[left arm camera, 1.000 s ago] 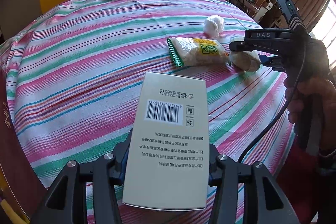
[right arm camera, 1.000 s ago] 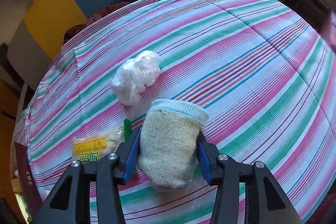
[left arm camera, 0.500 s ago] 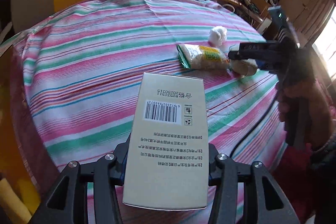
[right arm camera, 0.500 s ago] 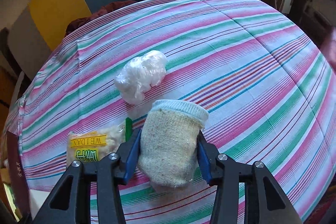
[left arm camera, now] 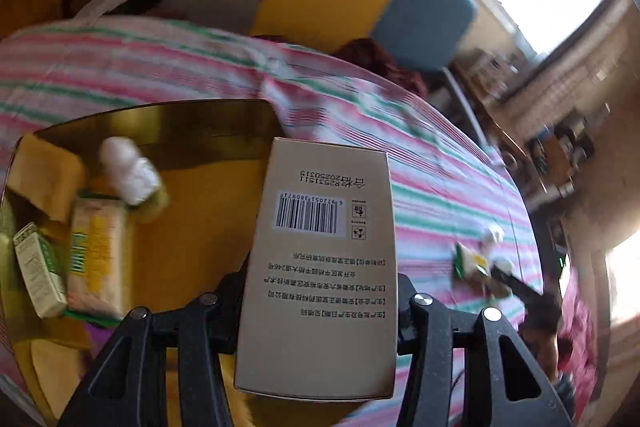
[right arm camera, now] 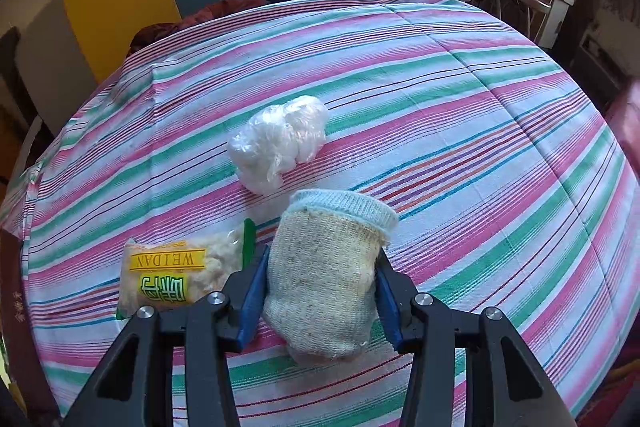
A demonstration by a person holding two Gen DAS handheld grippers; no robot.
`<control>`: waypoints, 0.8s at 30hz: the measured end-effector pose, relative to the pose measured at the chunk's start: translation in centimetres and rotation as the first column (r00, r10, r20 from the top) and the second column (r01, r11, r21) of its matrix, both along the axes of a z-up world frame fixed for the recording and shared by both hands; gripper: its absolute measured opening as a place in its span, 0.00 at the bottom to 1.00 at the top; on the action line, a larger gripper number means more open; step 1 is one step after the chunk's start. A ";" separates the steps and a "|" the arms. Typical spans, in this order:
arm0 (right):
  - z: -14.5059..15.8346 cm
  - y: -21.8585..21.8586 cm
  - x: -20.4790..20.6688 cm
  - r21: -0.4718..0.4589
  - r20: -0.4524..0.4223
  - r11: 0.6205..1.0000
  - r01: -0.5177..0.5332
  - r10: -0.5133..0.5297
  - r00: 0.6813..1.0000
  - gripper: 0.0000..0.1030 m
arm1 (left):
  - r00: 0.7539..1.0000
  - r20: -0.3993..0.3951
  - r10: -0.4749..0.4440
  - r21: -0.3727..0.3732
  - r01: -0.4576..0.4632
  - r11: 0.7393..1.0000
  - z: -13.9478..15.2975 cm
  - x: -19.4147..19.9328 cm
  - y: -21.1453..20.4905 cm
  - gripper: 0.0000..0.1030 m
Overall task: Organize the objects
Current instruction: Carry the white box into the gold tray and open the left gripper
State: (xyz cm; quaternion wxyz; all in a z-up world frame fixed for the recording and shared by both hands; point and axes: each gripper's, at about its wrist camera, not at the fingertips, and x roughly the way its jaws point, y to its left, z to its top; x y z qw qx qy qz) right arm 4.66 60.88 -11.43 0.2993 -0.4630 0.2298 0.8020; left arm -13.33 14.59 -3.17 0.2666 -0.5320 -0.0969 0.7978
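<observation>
Golden-lined, the storage box (left arm camera: 224, 115) at the tabletop's edge already holds a snack packet (left arm camera: 96, 259), a small green carton (left arm camera: 38, 269) and a white wad (left arm camera: 128, 173); the left gripper (left arm camera: 320, 311) clamps a barcoded beige carton (left arm camera: 324, 259), date code 20250315, over it. The right gripper (right arm camera: 320, 291) squeezes a knitted sock (right arm camera: 328, 275) mid-table, beside the "WEIDAN" packet (right arm camera: 180, 267) and crumpled plastic (right arm camera: 280, 143), all three left to pack
</observation>
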 end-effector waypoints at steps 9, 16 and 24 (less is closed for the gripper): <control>0.0 0.0 -0.2 0.007 0.008 1.000 -0.005 0.005 1.000 0.48 | 0.971 0.117 0.206 -0.045 -0.202 0.978 -5.5 -6.9 -3.4 0.50; 0.0 -0.3 -0.5 0.016 0.017 1.000 -0.012 0.012 1.000 0.48 | 0.954 0.115 0.278 -0.087 -0.269 0.959 -7.6 -9.3 -2.9 0.51; 0.0 -0.3 -0.6 0.014 0.020 1.000 -0.004 0.004 1.000 0.48 | 0.943 0.148 0.298 -0.093 -0.286 0.954 -7.5 -10.4 -3.2 0.53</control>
